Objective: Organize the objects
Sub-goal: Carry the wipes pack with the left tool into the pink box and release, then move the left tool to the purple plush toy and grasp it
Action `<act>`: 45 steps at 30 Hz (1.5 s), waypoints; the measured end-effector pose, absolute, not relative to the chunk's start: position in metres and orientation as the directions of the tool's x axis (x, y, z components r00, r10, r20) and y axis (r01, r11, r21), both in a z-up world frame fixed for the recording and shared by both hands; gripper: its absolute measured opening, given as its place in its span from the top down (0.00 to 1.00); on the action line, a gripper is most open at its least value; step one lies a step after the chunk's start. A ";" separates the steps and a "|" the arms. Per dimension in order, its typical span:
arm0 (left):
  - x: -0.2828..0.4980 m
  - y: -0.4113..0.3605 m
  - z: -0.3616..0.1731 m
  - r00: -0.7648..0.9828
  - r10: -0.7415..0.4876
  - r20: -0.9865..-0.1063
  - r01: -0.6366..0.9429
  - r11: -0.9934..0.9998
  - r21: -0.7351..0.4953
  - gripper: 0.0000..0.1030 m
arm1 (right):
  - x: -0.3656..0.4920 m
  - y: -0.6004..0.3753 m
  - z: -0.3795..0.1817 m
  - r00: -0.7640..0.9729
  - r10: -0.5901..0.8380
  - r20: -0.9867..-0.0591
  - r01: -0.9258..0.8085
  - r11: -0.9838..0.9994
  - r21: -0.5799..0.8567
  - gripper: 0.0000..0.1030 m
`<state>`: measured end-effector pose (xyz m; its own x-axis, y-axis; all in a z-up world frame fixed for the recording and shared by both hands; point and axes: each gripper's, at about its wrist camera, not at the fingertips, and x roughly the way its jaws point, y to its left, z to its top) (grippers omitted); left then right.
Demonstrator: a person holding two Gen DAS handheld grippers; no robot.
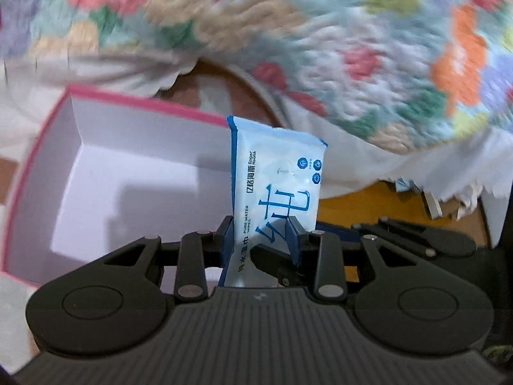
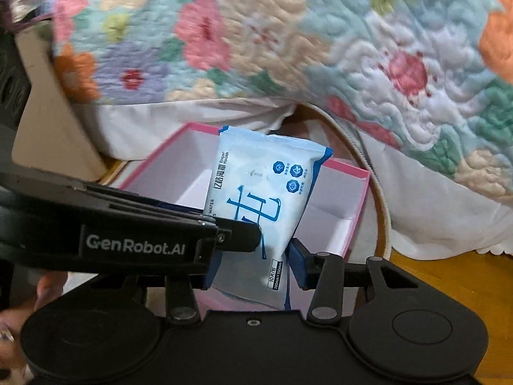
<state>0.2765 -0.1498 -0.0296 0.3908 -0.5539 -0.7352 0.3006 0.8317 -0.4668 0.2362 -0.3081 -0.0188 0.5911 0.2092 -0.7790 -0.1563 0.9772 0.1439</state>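
A white and blue pack of wet wipes point(image 1: 275, 179) stands upright between the blue pads of my left gripper point(image 1: 260, 240), which is shut on its lower part. The pack hangs over the right side of an open pink box with a white inside point(image 1: 96, 173). In the right wrist view the same pack point(image 2: 259, 192) sits between the blue pads of my right gripper point(image 2: 253, 263), which looks closed on its bottom edge. The left gripper's black body point(image 2: 134, 234) crosses in from the left and grips the pack over the pink box point(image 2: 349, 221).
A flowered quilt point(image 2: 288, 48) with a white frilled edge hangs behind and above the box. A wooden surface point(image 2: 442, 276) shows at the right. A tan cardboard piece point(image 2: 48, 122) leans at the left. Torn paper scraps point(image 1: 429, 199) lie at the right.
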 end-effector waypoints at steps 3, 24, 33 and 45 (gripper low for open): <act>0.300 -0.149 -0.051 0.362 -0.564 -0.742 0.241 0.826 -0.510 0.68 | 0.259 -0.314 -0.037 0.566 0.207 -0.798 -0.110 0.978 0.175 0.54; 0.323 -0.180 -0.089 0.344 -0.484 -0.805 0.222 0.875 -0.431 0.61 | 0.272 -0.321 -0.069 0.538 0.111 -0.836 -0.094 0.993 0.071 0.54; 0.275 -0.141 -0.026 0.368 -0.463 -0.806 0.318 0.878 -0.358 0.56 | 0.226 -0.322 -0.036 0.549 0.244 -0.799 -0.112 0.969 0.219 0.47; 0.187 -0.050 0.049 0.351 -0.377 -0.858 0.362 0.899 -0.247 0.44 | 0.163 -0.308 0.042 0.553 0.348 -0.757 -0.244 0.936 0.252 0.31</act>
